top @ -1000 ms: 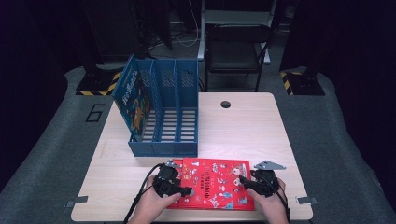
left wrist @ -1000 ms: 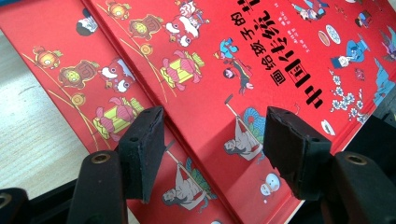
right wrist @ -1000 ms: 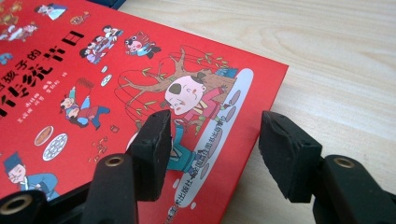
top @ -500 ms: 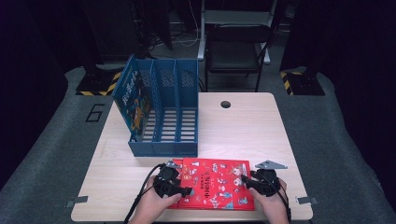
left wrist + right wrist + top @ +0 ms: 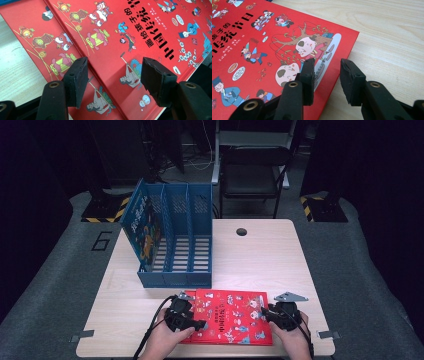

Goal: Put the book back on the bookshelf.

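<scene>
I have the red picture book [image 5: 231, 316] lying flat on the surface [image 5: 260, 255], just in front of the blue file rack [image 5: 172, 240], cover up. My left gripper [image 5: 199, 324] sits at the book's left side with its jaws apart, the pads hovering over the cover and pressing on nothing. My right gripper [image 5: 269, 314] is at the book's right edge; its jaws have just been closing and stand partly apart, one over the cover, the other out past the edge over bare wood, so nothing is clamped yet.

I judge the book a thin, stiff hardback with a glossy cover, light but slippery. A flat press from above will only slide, so I'd pinch it by its right edge, a pad above and a pad beneath.

The rack stands close behind the book, with another illustrated book [image 5: 143, 227] upright in its left slot; the two slots beside it are empty. A dark round hole [image 5: 242, 231] lies to the right of the rack. Nothing blocks the way between book and rack.
</scene>
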Tool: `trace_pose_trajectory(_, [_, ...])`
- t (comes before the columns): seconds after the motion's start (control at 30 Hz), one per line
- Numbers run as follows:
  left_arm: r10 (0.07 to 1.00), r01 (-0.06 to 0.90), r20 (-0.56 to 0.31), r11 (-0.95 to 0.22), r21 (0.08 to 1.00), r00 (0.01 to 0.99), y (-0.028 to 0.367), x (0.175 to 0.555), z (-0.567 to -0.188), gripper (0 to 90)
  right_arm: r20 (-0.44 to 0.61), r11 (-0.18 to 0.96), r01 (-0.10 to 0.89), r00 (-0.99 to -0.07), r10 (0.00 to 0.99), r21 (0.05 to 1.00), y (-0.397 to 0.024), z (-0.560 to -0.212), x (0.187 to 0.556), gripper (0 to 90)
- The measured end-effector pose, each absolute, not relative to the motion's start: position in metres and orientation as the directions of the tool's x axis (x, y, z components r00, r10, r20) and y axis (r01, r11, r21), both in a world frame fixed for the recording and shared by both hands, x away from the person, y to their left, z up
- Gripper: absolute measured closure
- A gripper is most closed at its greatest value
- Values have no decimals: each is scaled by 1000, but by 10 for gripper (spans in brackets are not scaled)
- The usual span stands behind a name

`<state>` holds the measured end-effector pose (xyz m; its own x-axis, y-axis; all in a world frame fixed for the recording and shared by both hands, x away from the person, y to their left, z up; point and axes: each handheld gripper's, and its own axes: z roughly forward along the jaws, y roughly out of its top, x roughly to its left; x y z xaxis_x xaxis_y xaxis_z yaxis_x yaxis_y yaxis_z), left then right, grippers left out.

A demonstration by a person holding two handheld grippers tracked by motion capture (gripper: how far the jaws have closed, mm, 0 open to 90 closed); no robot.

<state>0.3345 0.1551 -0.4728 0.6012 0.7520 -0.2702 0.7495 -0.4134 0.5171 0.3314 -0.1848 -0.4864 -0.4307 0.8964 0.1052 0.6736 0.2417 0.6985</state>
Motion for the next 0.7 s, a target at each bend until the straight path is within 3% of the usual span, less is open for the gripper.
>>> trace_pose_trajectory(0.1, [756,754,-281,-393,526,591,153,335,-474,391,132,213,683,-416,900,699,-191,-489,331,578])
trace_pose_trajectory(0.17, [749,751,-282,-406,520,600,153,335,-473,391,204,148,716,-381,902,682,-196,-491,332,533])
trace_pose_trajectory(0.33, [749,750,-280,-406,522,601,149,334,-473,391,314,63,746,-353,881,663,-204,-495,333,559])
trace_pose_trajectory(0.7, [743,738,-273,-410,536,611,141,334,-474,390,175,156,695,-381,908,702,-200,-490,330,625])
